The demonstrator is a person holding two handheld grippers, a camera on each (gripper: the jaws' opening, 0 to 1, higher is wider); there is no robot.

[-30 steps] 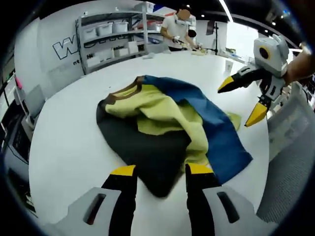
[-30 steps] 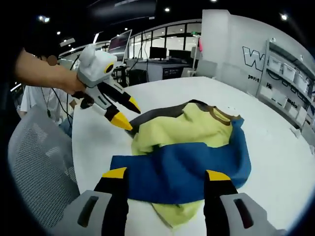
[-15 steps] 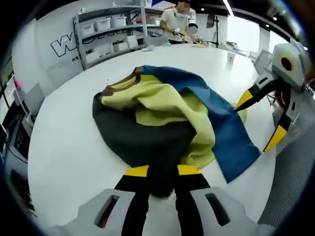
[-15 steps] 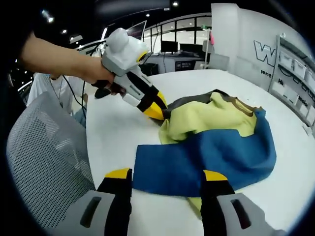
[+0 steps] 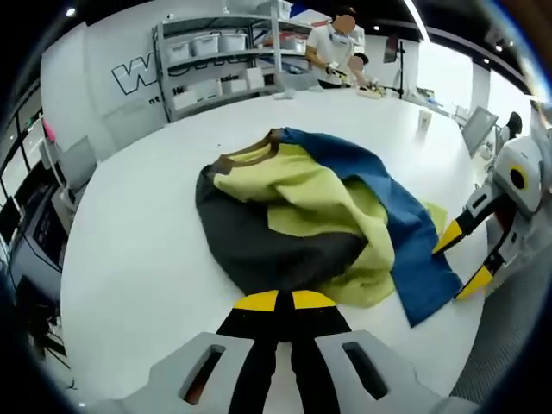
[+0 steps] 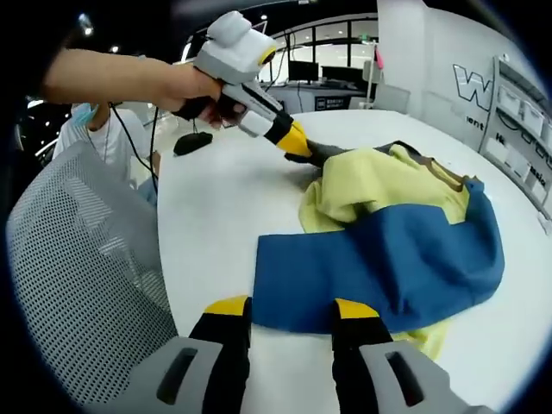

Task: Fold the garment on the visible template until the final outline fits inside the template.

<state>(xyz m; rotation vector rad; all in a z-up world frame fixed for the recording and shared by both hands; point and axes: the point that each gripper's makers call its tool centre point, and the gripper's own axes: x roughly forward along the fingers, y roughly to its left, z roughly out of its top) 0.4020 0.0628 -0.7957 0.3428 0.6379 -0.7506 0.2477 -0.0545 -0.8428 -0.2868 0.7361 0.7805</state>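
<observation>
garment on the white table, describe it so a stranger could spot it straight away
On the big round white table, find the crumpled garment at its middle. It is the lone cloth there, in three blocks of colour: dark grey, pale yellow and blue, with a brown collar.

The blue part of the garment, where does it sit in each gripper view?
Left gripper view: blue part of the garment runs down the right side of the pile.
Right gripper view: it lies centre-right, just beyond the right gripper.
Shared landmark: the yellow panel bordering it.
</observation>
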